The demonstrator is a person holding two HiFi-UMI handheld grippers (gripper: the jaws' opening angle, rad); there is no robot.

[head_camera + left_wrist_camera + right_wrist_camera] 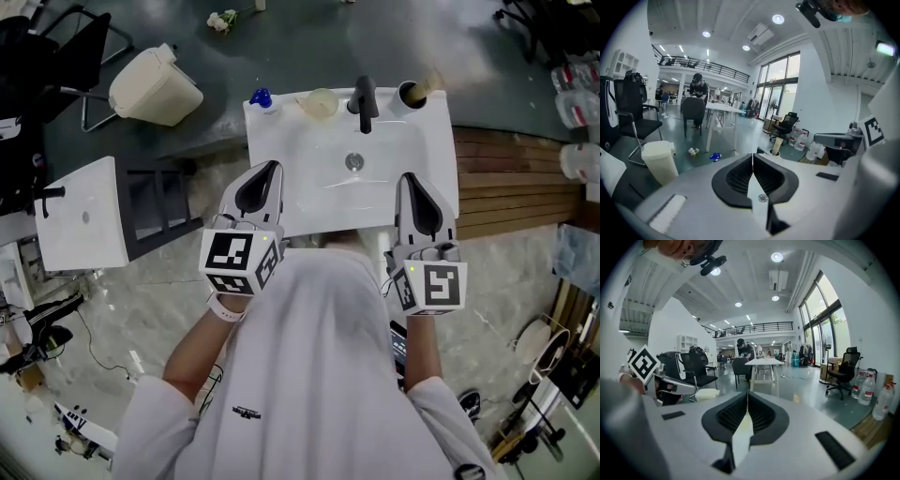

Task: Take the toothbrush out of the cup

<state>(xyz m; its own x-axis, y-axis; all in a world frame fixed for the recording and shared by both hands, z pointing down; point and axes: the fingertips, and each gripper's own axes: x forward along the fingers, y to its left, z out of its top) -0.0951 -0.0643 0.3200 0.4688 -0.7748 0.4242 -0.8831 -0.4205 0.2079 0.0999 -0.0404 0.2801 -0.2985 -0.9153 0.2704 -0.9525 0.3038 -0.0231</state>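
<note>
Left gripper point(270, 171) sits over the near left edge of the white sink point(314, 155), jaws pressed together with nothing between them. Right gripper point(410, 180) sits over the near right edge, jaws likewise closed and empty. Cup point(410, 95) stands at the back right corner of the sink, just right of the black tap point(364, 101), with the blurred toothbrush point(432, 82) leaning out to the right, well apart from both grippers.
</note>
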